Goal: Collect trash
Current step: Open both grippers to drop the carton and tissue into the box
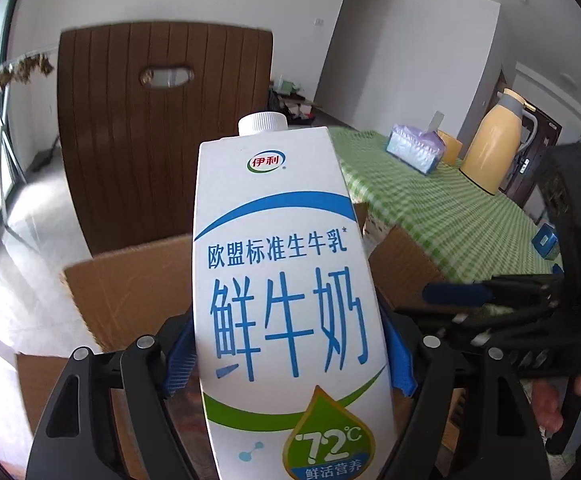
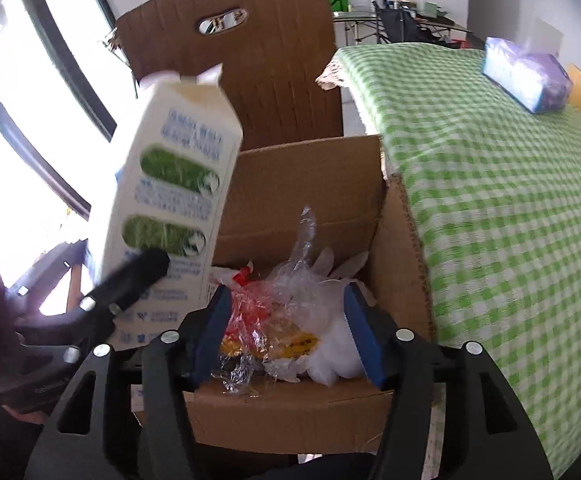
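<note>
A white milk carton (image 1: pixel 278 280) with blue lettering and a white screw cap stands upright between the blue pads of my left gripper (image 1: pixel 290 360), which is shut on its sides. In the right wrist view the same carton (image 2: pixel 170 200) hangs tilted over the left edge of an open cardboard box (image 2: pixel 302 188), with a black finger of the left gripper across it. My right gripper (image 2: pixel 290 332) stands open above the box. Crumpled clear, red and yellow plastic wrappers (image 2: pixel 286 300) lie in the box under its pads, and neither pad presses on them. The box (image 1: pixel 130 292) sits behind the carton in the left wrist view.
A brown slatted chair back (image 2: pixel 258 60) rises behind the box. To the right is a table with a green checked cloth (image 2: pixel 490 200) that bears a purple tissue pack (image 2: pixel 526 76) and a yellow jug (image 1: pixel 494 148). A window runs along the left.
</note>
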Demonstrator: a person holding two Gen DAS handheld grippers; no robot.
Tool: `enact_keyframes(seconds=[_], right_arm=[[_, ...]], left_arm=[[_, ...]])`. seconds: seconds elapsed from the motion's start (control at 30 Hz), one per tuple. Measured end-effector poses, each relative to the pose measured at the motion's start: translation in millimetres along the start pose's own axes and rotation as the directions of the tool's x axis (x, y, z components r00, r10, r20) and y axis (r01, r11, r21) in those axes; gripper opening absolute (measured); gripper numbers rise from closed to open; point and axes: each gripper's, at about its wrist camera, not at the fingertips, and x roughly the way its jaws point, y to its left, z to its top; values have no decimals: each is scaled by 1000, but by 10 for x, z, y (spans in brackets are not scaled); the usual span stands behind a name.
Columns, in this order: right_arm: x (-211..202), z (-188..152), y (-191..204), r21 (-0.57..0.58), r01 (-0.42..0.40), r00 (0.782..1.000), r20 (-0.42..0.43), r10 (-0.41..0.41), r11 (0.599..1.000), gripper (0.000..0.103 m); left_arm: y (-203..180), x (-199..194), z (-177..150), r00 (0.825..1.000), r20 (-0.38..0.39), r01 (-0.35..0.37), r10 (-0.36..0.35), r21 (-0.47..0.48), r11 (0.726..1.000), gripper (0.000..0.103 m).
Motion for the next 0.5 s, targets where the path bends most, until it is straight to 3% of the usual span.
enact_keyframes(seconds=[0.17,0.37,0.5], right_arm=[[-188,30,-57,30,7,999,45,-8,1000,58],[-329,73,-72,28,17,997,75,-19,999,61],[-378,25,-77,27,18,997,79,-20,999,61]], left_arm=[[-124,217,-102,997,-73,17,-10,96,995,74],[-167,171,-124,999,-47,5,0,107,994,76],[-147,46,-113,1000,-15,-21,22,99,995,87]])
